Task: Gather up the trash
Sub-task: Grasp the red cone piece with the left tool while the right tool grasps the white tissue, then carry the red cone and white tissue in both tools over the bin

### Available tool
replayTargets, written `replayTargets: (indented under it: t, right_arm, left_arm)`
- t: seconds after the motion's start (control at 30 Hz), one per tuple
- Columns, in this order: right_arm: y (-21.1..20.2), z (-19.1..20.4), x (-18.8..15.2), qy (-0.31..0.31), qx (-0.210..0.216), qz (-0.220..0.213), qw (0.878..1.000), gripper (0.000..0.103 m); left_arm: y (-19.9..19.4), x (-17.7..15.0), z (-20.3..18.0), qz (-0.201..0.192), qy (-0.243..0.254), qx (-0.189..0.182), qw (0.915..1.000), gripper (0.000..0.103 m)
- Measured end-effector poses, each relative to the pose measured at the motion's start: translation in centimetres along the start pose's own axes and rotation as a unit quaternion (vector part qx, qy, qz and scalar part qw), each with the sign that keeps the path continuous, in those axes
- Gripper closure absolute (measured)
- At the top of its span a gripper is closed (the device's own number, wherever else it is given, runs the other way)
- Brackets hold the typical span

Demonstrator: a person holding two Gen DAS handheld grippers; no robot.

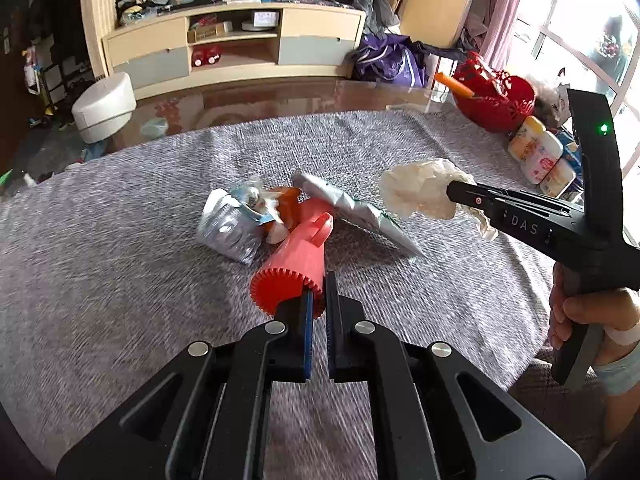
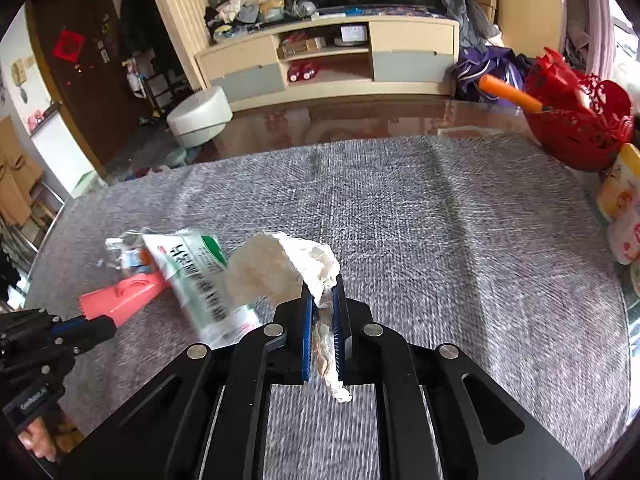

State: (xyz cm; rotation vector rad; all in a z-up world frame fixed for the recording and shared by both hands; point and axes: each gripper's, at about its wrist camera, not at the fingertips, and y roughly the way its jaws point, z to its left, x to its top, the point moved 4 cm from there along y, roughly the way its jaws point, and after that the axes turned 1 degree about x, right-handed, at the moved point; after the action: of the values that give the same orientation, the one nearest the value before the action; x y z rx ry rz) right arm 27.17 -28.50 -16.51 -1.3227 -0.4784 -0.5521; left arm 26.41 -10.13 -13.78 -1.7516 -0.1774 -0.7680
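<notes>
My left gripper (image 1: 319, 280) is shut on the ridged end of a red plastic dustpan-like scoop (image 1: 298, 258) that lies on the grey cloth. Its far end rests against a pile of trash: a crumpled silver foil packet (image 1: 230, 226), an orange piece (image 1: 288, 204) and a long silver wrapper (image 1: 352, 208). My right gripper (image 2: 323, 286) is shut on a crumpled white tissue wad (image 2: 268, 268), held above the cloth to the right of the pile. In the right wrist view the scoop (image 2: 120, 300) and a green-and-white printed wrapper (image 2: 196, 276) lie at left.
A grey woven cloth (image 1: 120, 240) covers the glass table. A red basket (image 1: 496, 100) with an orange-handled tool and several yellow-white bottles (image 1: 536, 152) stand at the far right edge. A TV cabinet (image 1: 236, 44) and white stool (image 1: 104, 106) lie beyond.
</notes>
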Motion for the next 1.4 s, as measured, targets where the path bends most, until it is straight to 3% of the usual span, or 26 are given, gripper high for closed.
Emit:
replayTargets:
  t: [0.43, 0.77, 1.07, 1.4]
  right_arm:
    - [-9.5, 2.6, -2.8, -0.009, 0.02, -0.047, 0.999, 0.093]
    - [-15.4, 4.7, -7.7, -0.024, 0.016, -0.056, 0.998, 0.093]
    - [-15.8, 5.9, -15.1, -0.037, 0.043, -0.02, 0.998, 0.093]
    - [-13.1, 6.6, -21.6, -0.03, 0.036, 0.034, 0.998, 0.093]
  left_arm:
    - [-10.1, -3.7, -2.8, -0.055, 0.009, 0.018, 0.9983, 0.099]
    - [-15.9, -9.5, -4.0, -0.078, 0.0, 0.021, 0.9967, 0.099]
    - [-17.2, -15.8, -5.7, -0.065, 0.006, 0.011, 0.9978, 0.099]
    - [-12.9, -22.2, -6.5, 0.0, -0.002, -0.007, 1.0, 0.099]
